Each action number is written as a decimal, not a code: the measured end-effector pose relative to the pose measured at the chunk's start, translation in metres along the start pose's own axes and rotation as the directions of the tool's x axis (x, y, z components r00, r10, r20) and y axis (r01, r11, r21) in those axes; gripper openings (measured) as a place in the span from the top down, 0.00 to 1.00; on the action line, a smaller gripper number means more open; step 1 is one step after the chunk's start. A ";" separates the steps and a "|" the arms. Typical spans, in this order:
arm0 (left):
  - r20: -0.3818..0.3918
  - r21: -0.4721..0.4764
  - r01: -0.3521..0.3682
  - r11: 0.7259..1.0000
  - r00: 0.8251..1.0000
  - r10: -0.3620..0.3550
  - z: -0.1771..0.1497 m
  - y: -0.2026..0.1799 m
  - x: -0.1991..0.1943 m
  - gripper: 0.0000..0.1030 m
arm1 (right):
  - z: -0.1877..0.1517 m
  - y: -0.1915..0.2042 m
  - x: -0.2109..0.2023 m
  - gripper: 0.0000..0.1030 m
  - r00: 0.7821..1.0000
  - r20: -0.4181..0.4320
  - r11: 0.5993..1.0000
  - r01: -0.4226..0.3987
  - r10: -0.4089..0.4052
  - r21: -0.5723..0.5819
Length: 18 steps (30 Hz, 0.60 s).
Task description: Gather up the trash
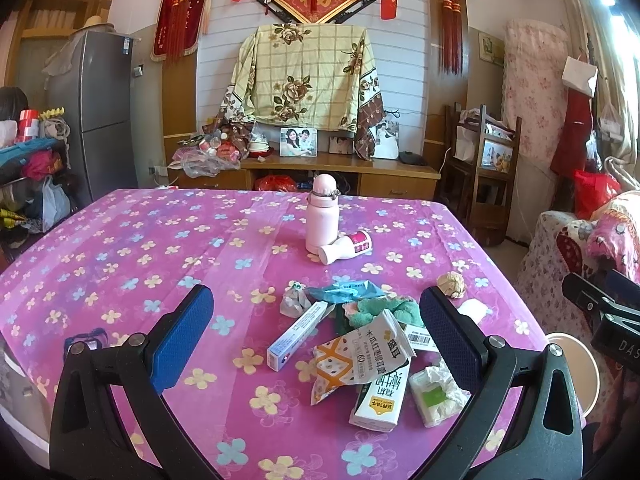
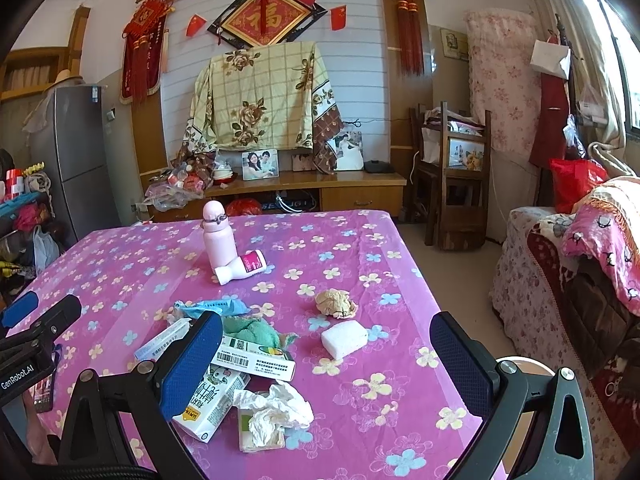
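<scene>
A pile of trash lies on the pink flowered tablecloth (image 1: 120, 248): a milk carton (image 1: 380, 400), a torn snack wrapper (image 1: 352, 356), a slim blue-and-white box (image 1: 296, 336), a crumpled tissue pack (image 1: 434, 394), a green cloth (image 1: 380, 308) and a blue wrapper (image 1: 344, 292). My left gripper (image 1: 316, 340) is open above the near part of the pile, nothing held. In the right wrist view the milk carton (image 2: 212, 404), crumpled tissue (image 2: 276, 408), a white block (image 2: 344, 338) and a paper ball (image 2: 336, 302) show. My right gripper (image 2: 326, 364) is open and empty.
A pink flask (image 1: 323, 214) stands at mid-table with a small white-and-pink bottle (image 1: 346, 248) lying against it. The right table edge drops to a round white bin rim (image 1: 572, 372) and a covered sofa (image 2: 560, 264). A cabinet (image 1: 320, 168) stands behind.
</scene>
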State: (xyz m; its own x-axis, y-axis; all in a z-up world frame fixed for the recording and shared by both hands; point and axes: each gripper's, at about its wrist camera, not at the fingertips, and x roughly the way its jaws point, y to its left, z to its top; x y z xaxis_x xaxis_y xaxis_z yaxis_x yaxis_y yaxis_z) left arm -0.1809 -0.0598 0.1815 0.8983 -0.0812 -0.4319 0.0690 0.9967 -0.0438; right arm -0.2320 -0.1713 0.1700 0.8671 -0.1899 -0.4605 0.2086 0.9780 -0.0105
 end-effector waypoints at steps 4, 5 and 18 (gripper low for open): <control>-0.003 0.008 0.000 1.000 1.000 0.000 -0.003 0.001 0.001 0.00 | 0.000 -0.001 0.001 0.00 1.000 -0.001 1.000 -0.002 0.002 0.002; -0.004 0.007 0.001 1.000 1.000 -0.001 -0.004 0.001 0.001 0.00 | 0.000 0.000 0.001 0.00 1.000 -0.005 1.000 -0.001 0.001 0.002; -0.051 0.000 0.018 1.000 0.999 -0.018 -0.008 0.006 0.012 0.00 | -0.006 -0.001 0.007 0.00 1.000 -0.031 1.000 0.000 0.000 -0.001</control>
State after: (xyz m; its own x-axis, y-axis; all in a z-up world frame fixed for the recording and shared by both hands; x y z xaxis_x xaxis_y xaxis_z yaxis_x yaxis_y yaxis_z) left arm -0.1732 -0.0547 0.1684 0.8734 -0.0992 -0.4768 0.0848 0.9951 -0.0516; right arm -0.2292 -0.1725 0.1614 0.8528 -0.1868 -0.4878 0.2078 0.9781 -0.0113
